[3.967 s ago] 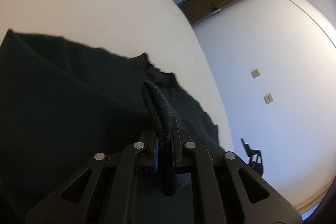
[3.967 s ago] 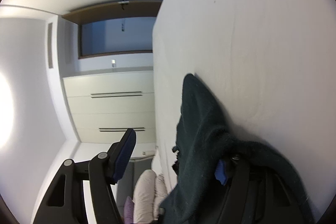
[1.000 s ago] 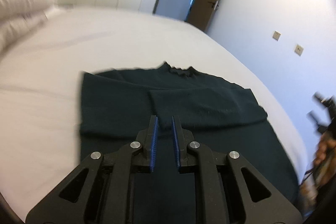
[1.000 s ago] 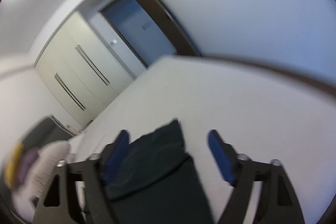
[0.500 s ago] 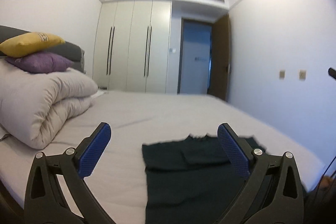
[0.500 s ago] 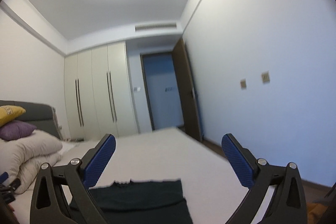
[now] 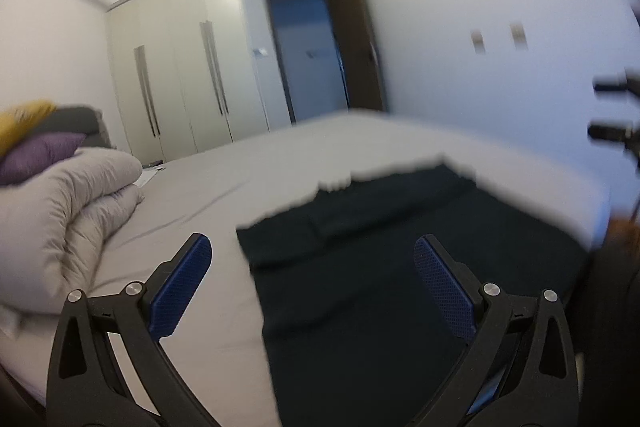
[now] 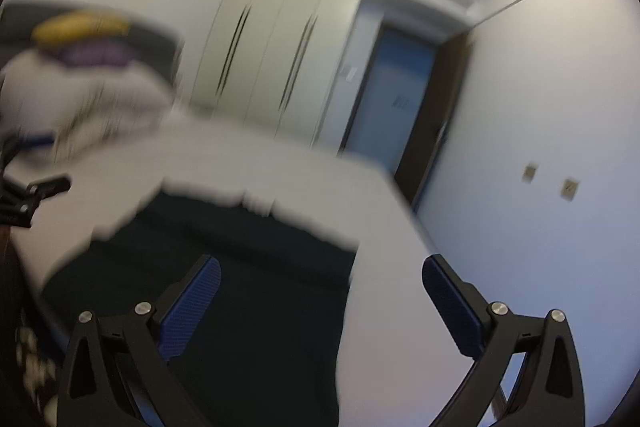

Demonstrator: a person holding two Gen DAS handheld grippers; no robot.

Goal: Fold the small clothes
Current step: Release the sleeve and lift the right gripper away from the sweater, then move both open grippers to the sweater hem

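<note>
Garment: one dark garment [image 7: 372, 267] lay flat on the bed [image 7: 224, 187], toward the side nearer the door wall, its far edge ragged with blur; a sleeve or flap looked folded across its upper part.
Left hand-held gripper [image 7: 312, 285]: spread wide and holding nothing, it hung above the near part of the cloth, its left pad over bare sheet and its right pad over the fabric.
Right hand-held gripper [image 8: 320, 303]: spread wide as well, with nothing between its pads; its left pad sat over the garment [image 8: 208, 251], its right over bare bed [image 8: 392, 267].
Step in hand: by my reading, both tools were free and about to take the near edge for the next fold.
Doing it well: I would grip the two near corners evenly, lift only enough to clear the sheet, carry the edge straight toward the neckline, and lay it down square so the tucked part does not drag loose.
Count: one garment, two grippers, four blue pads.
Around it: one rolled grey duvet [image 7: 68, 211] at the bed's left, one purple pillow [image 7: 36, 155] with one yellow pillow [image 7: 20, 119] above it, a wardrobe [image 7: 180, 83] and one door [image 7: 312, 59] beyond.
</note>
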